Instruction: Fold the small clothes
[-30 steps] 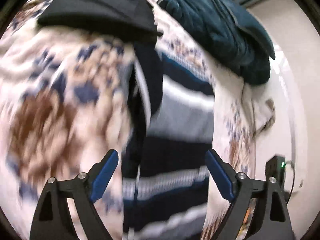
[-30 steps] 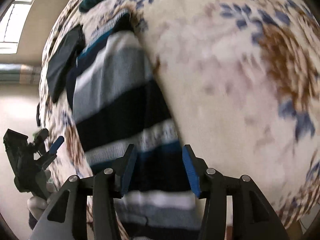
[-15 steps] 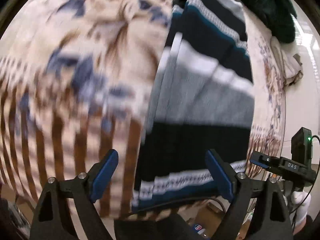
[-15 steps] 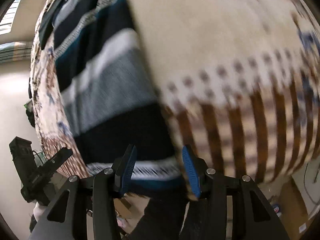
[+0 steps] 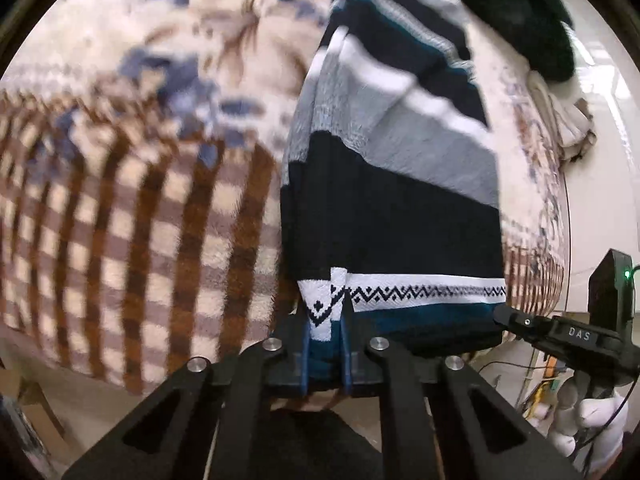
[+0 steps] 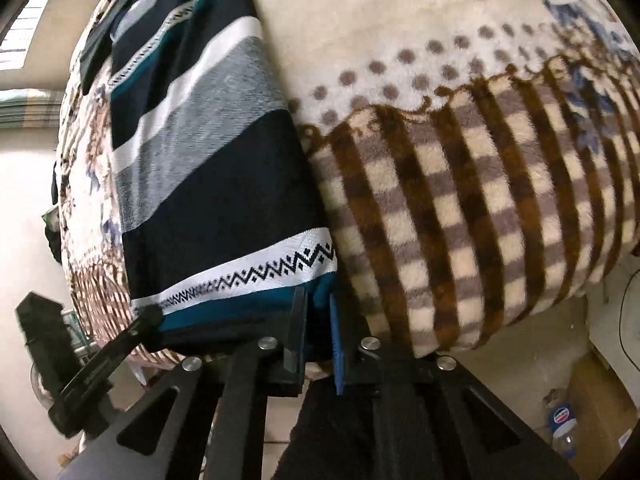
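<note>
In the left wrist view, the left hand-held gripper (image 5: 324,336) is clamped on the near hem corner of a striped sweater (image 5: 400,200) lying on a patterned blanket (image 5: 140,220), while the right wrist view shows the right hand-held gripper (image 6: 318,332) closing on the hem's other corner.

White letters "DAS" on the black body of the right tongs (image 5: 576,336).
</note>
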Demonstrator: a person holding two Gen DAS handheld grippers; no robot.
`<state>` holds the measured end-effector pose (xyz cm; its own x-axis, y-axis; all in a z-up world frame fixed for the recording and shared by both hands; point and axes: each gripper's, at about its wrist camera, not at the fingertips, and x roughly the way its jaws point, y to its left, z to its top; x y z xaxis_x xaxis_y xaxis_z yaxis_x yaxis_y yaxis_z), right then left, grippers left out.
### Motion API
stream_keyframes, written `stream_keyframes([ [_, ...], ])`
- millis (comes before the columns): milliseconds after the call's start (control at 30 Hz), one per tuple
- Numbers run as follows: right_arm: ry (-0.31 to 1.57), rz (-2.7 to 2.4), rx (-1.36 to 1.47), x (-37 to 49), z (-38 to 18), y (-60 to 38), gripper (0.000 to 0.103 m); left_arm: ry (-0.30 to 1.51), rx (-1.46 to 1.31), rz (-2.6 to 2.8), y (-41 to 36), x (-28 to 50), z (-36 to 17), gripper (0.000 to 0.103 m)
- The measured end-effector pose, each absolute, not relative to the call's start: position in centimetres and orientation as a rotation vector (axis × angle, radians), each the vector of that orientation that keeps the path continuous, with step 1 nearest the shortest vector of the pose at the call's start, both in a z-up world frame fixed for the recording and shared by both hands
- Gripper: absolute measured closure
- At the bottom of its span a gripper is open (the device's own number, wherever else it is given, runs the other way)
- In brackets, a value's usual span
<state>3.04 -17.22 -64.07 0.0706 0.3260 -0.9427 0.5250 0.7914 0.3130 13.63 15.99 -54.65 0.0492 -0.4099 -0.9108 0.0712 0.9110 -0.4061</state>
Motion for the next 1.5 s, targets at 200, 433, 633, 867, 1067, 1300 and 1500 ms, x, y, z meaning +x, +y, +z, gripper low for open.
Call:
stream_keyframes([
  [200, 1.51, -0.127, 0.598, 3.2, -61.3, -14.7, 0.094, 1.484, -0.277, -0.34, 17.5, 13.6, -54.5, 0.095],
  [433, 1.64, -0.13, 0.639, 3.9, -65.1, -15.5, 0.086, 1.593, -0.305, -0.34, 18.0, 14.9, -58.6, 0.086],
  [633, 1.57, -0.093, 0.743, 3.5, -64.0, -18.2, 0.051, 1.497, -0.38, -0.349, 19.7, 15.3, -57.6, 0.026],
  [867, 1.635, -0.05, 0.758, 3.4, -68.1, -17.6, 0.049, 1.55, -0.351, -0.356, 18.2, 15.0, -60.2, 0.025],
  [1067, 1.59, -0.08, 0.743, 3.2, -67.7, -16.0, 0.075, 1.522, -0.275, -0.418, 15.4, 13.6, -59.0, 0.078],
  [1300, 1.536, -0.107, 0.667, 3.0, -63.5, -14.8, 0.089, 1.433, -0.121, -0.382, 12.7, 12.8, -55.3, 0.088],
  [1500, 1.484, -0.173, 0.338, 5.3, -57.6, -10.9, 0.09, 1.305, 0.0, -0.402, 11.2, 12.9, -49.5, 0.089],
])
